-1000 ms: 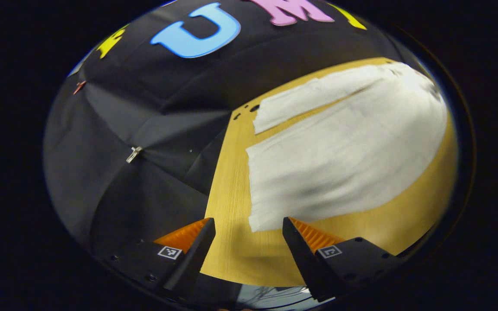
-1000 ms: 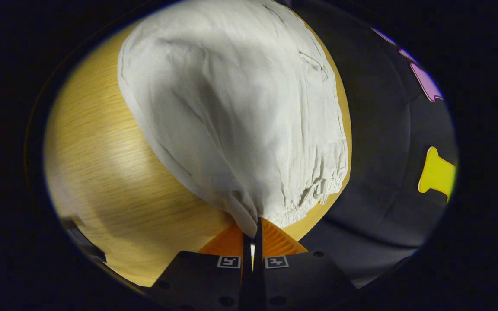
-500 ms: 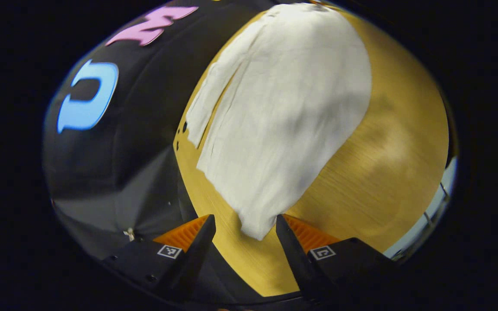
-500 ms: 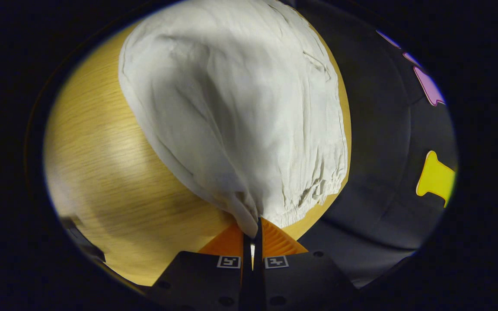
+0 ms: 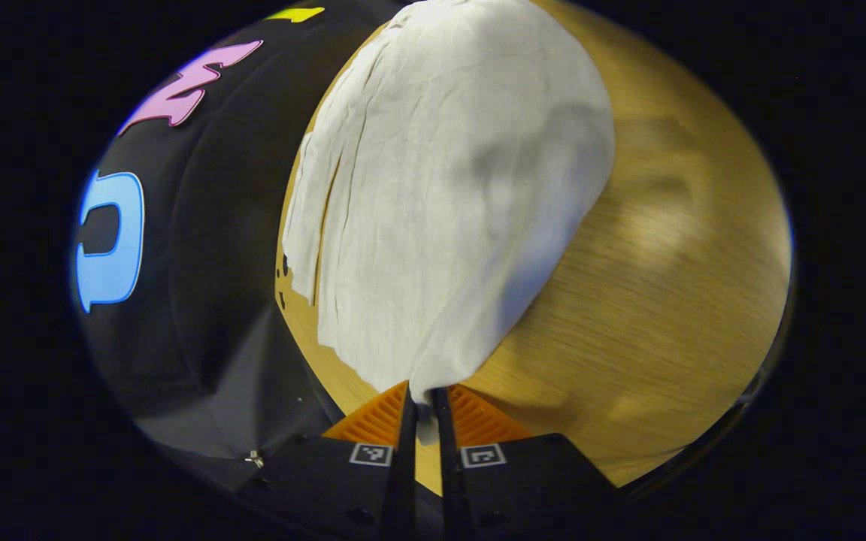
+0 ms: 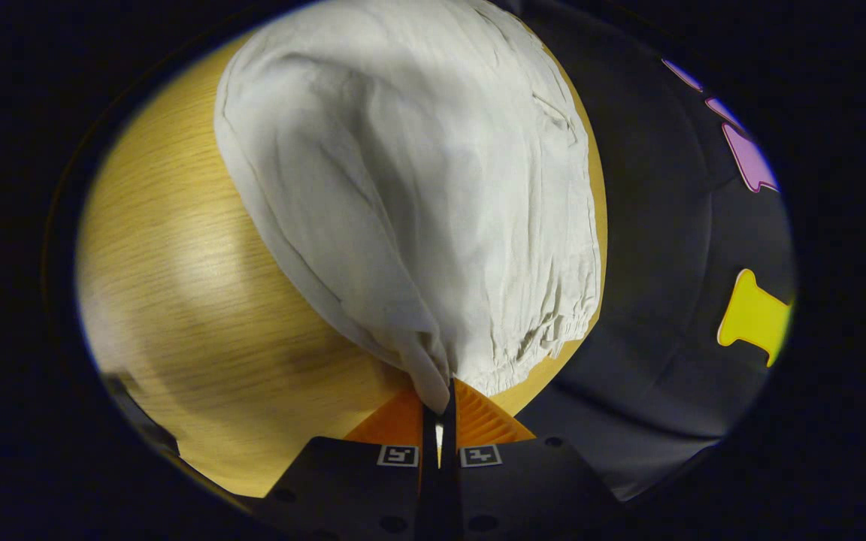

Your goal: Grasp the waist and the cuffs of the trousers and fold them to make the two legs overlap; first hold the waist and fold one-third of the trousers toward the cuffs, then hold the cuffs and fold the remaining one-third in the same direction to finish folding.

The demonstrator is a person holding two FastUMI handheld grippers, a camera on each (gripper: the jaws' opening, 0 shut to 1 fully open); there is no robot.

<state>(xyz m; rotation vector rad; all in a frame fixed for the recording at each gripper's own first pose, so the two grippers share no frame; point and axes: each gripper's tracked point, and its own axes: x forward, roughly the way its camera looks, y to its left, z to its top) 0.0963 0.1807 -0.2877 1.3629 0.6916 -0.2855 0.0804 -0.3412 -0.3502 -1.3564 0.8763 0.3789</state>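
White trousers (image 5: 448, 188) lie spread on a wooden table (image 5: 666, 300). In the left gripper view the two legs run away from me, with a narrow gap between them near the cuffs. My left gripper (image 5: 422, 398) is shut on the near corner of one cuff, and the cloth rises slightly into the fingers. In the right gripper view the trousers (image 6: 418, 195) show their gathered elastic waist (image 6: 553, 330) at the right. My right gripper (image 6: 440, 394) is shut on the near corner of the waist, pulling the cloth up into a ridge.
The black booth wall hangs close behind the table on the left (image 5: 200, 248) of the left gripper view and on the right (image 6: 666, 300) of the right gripper view. Bare wood (image 6: 177, 300) lies on the near side of the trousers.
My left gripper swung round to face along the legs, came up to the cuff corner and shut on it. The right gripper stayed shut on the waist, barely moving.
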